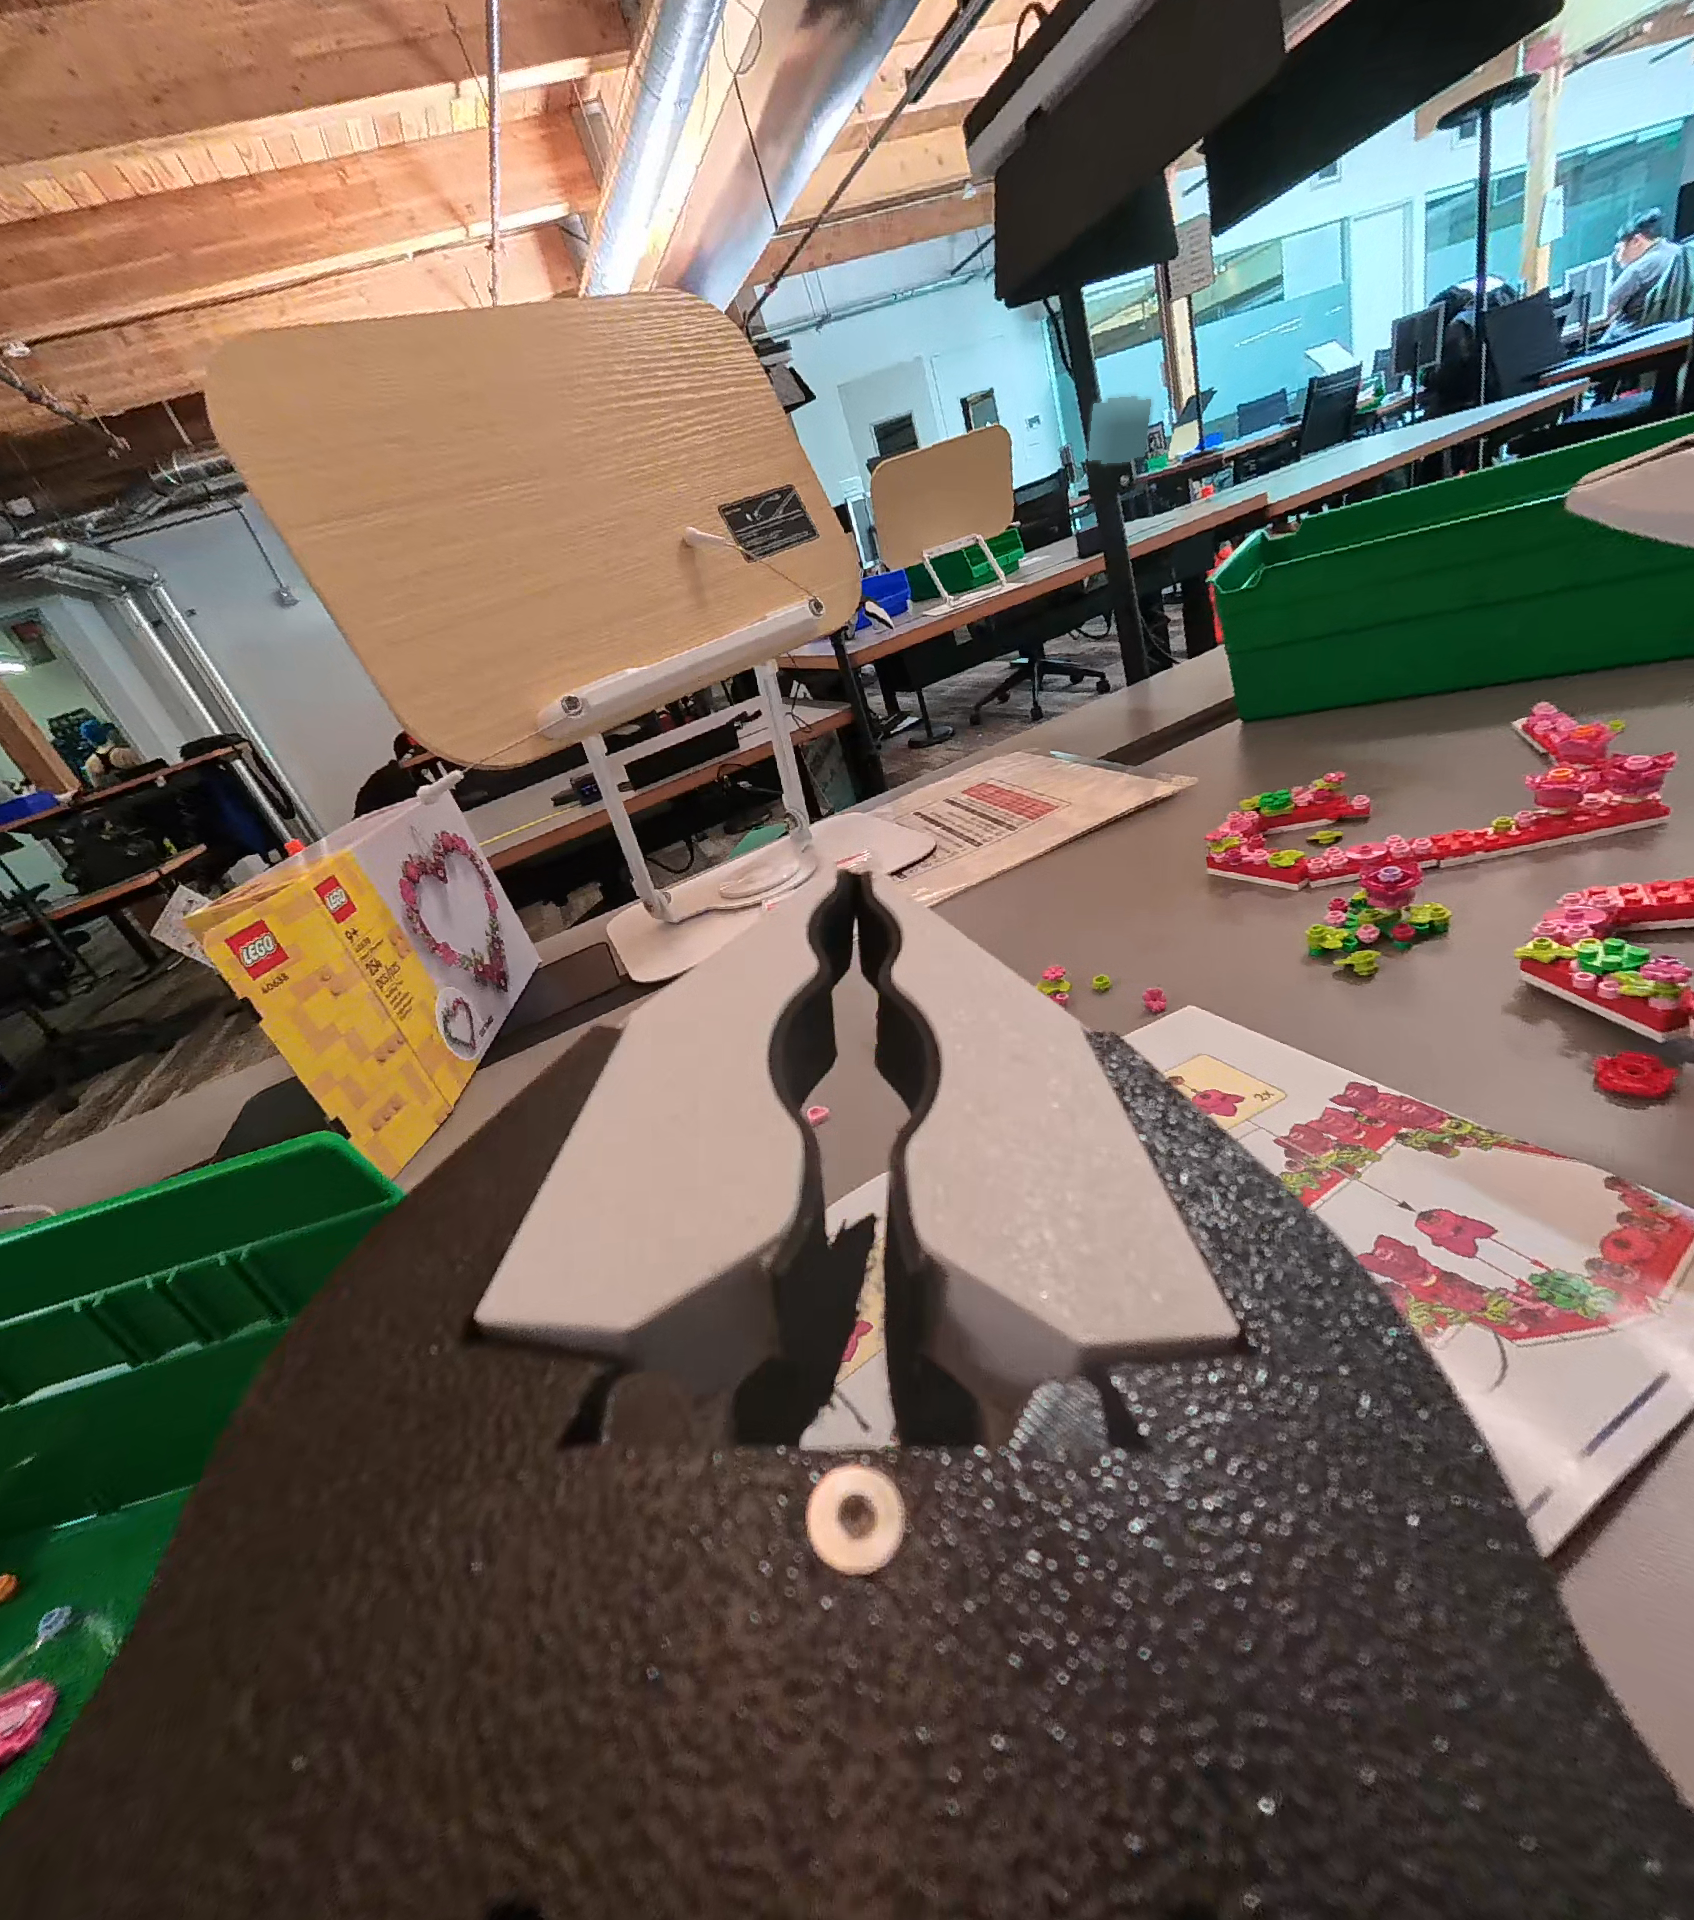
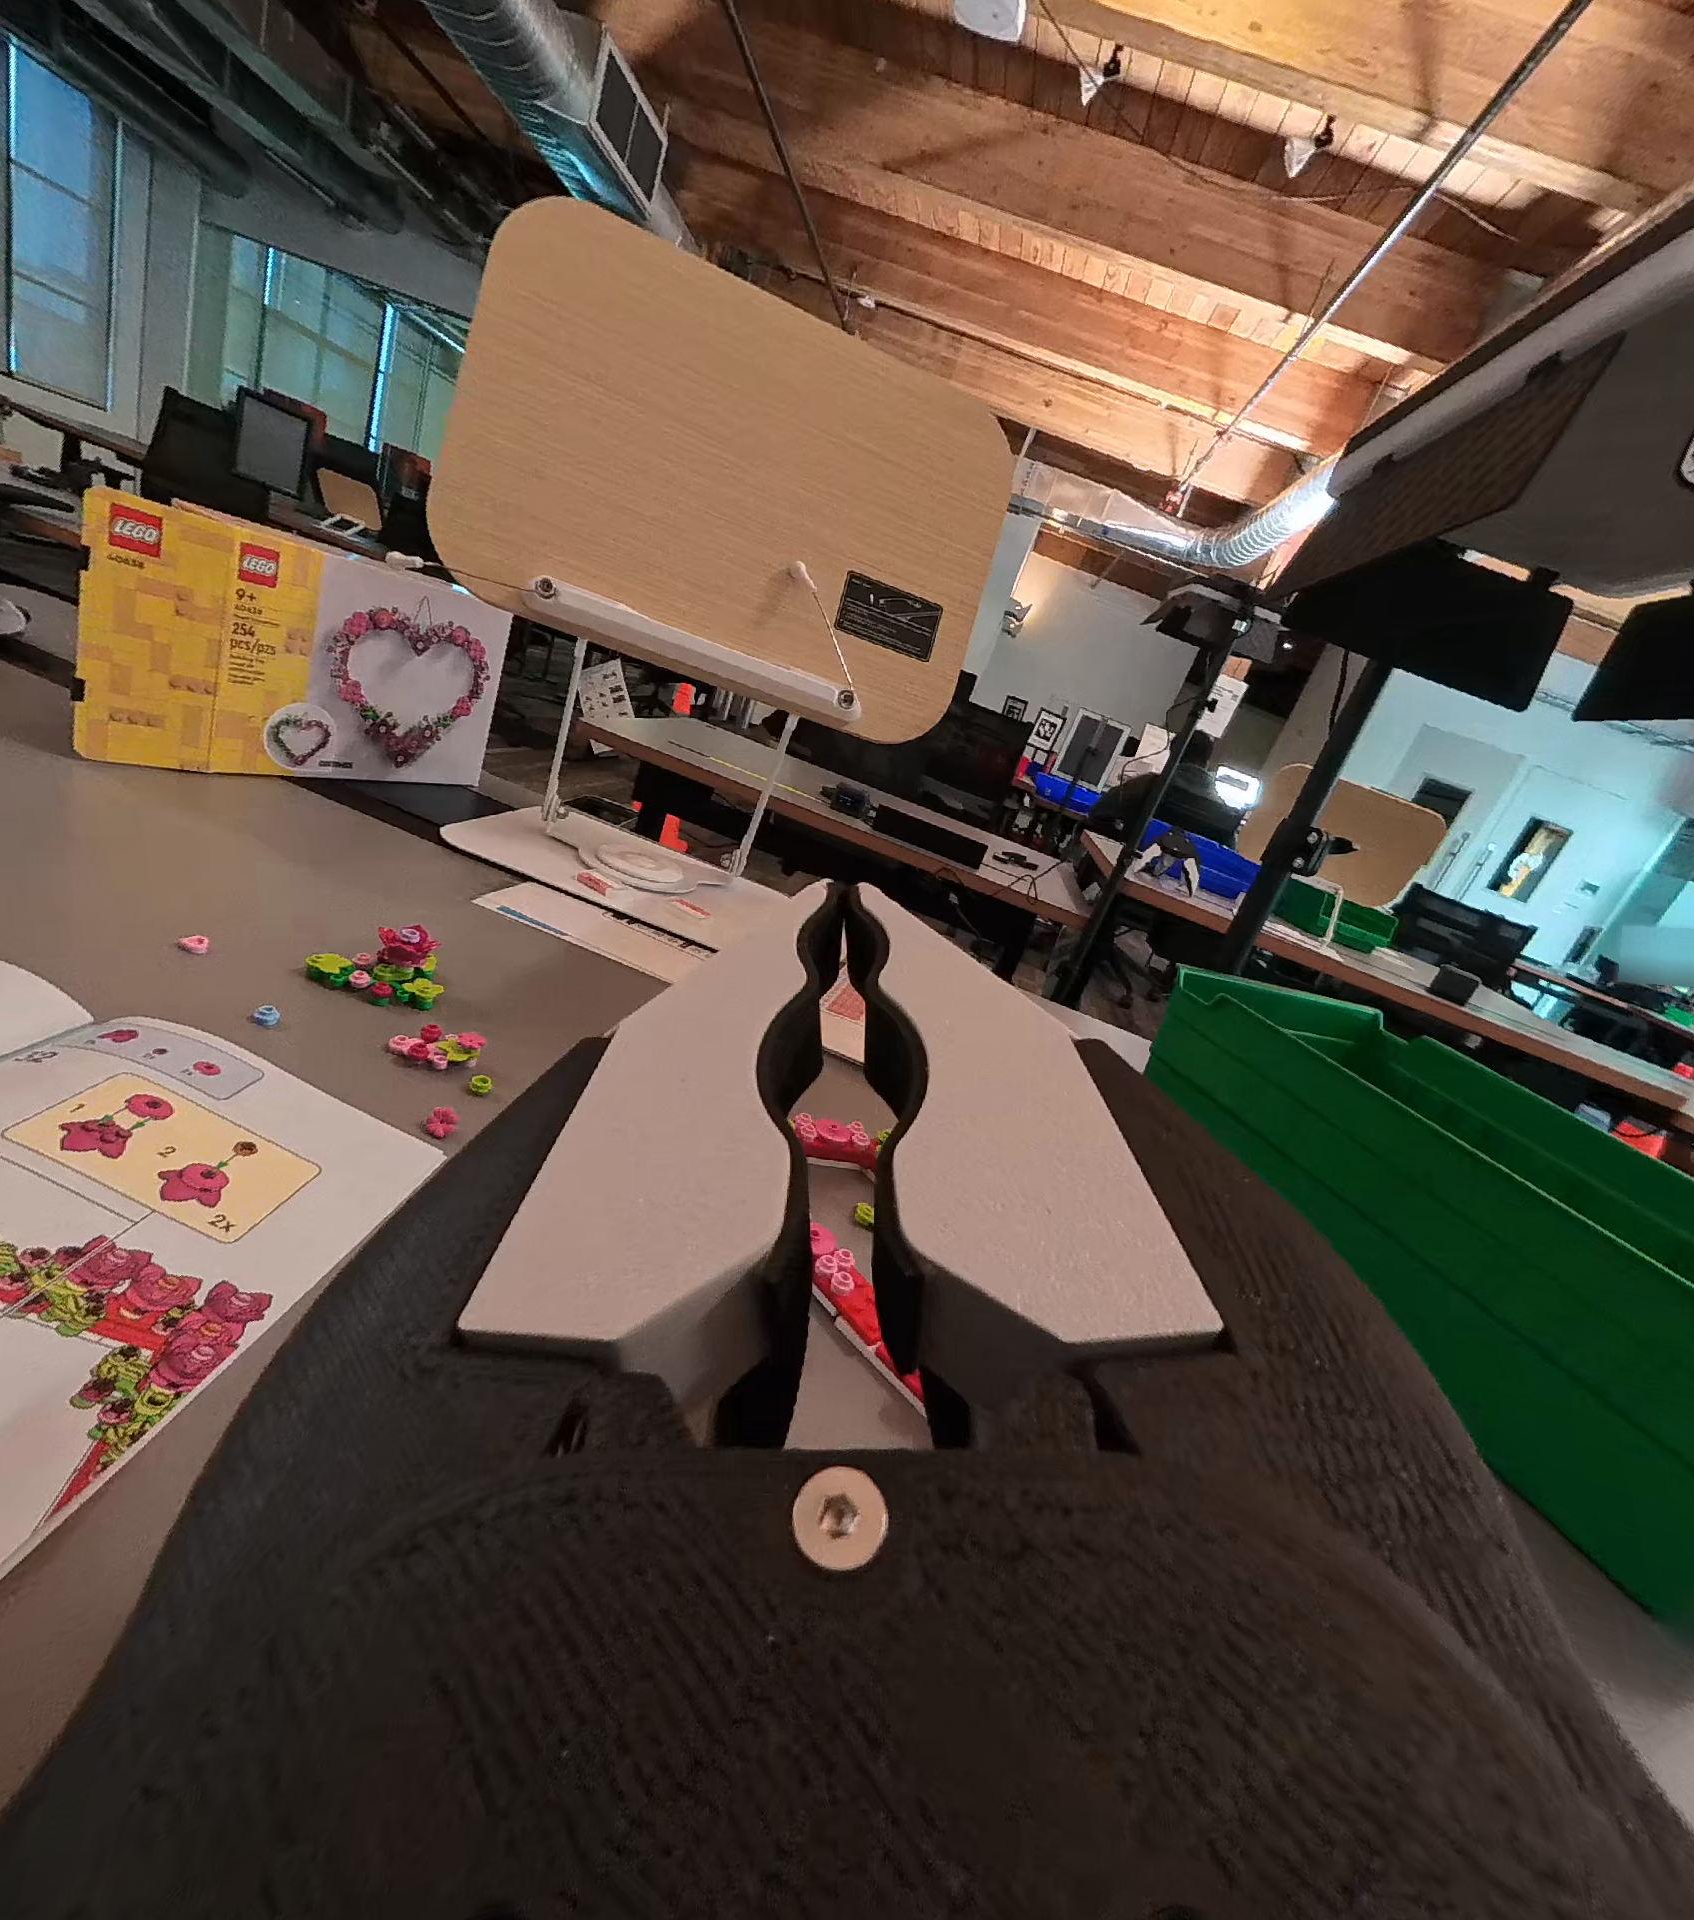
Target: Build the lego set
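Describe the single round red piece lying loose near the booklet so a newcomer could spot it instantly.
Start at the open instruction booklet on the grey table. Just beyond its far edge, below a curved red flowered section, lies the round red piece. Unlike its neighbours, it is plain red, flat and unattached.

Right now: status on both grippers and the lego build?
Left gripper shut, empty. Right gripper shut, empty. Red flowered heart segments lie unjoined on table, instruction booklet open. Loose small pieces scattered; nothing blocking.
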### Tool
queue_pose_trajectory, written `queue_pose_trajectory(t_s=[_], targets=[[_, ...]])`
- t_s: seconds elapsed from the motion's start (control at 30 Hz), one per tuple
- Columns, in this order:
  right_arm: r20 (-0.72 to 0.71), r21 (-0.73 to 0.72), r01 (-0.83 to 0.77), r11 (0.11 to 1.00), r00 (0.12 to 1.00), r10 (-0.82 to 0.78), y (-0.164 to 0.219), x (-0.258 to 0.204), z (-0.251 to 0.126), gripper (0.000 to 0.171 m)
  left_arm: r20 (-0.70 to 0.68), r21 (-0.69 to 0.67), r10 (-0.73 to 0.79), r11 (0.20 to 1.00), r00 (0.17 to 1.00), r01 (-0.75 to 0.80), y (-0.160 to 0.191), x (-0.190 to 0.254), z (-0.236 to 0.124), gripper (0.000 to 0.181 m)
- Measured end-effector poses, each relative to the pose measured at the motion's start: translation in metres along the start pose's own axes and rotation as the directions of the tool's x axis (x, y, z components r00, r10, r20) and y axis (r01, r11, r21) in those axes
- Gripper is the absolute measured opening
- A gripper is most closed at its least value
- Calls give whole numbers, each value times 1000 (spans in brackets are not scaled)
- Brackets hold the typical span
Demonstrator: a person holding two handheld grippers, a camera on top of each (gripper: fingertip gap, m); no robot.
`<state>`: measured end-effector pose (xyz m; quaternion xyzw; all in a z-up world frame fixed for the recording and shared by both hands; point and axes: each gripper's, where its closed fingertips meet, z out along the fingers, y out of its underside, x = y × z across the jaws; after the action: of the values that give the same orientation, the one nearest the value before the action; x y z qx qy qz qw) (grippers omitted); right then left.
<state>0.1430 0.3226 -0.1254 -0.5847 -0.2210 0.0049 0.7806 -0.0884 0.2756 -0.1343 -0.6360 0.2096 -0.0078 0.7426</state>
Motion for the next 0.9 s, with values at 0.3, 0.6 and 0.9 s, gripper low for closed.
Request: queue_pose_trajectory(t_s=[0.3, 0.6, 0.9], targets=[[2, 1, 6, 1000, 1000, -6, 0, -2, 0, 0, 2, -9, 18, 1000, 1000, -18, 2, 1, 0, 0], [6, 1, 13, 1000, 1000, -13, 2, 0, 1, 0, -50, 44, -133, 990, 990, 136, -5, -3, -3, 0], [-29, -7, 24, 1000, 999, -24, 3, 7, 1, 0, -49, 79, -234, 968, 971, 237, -8, -13, -7, 0]])
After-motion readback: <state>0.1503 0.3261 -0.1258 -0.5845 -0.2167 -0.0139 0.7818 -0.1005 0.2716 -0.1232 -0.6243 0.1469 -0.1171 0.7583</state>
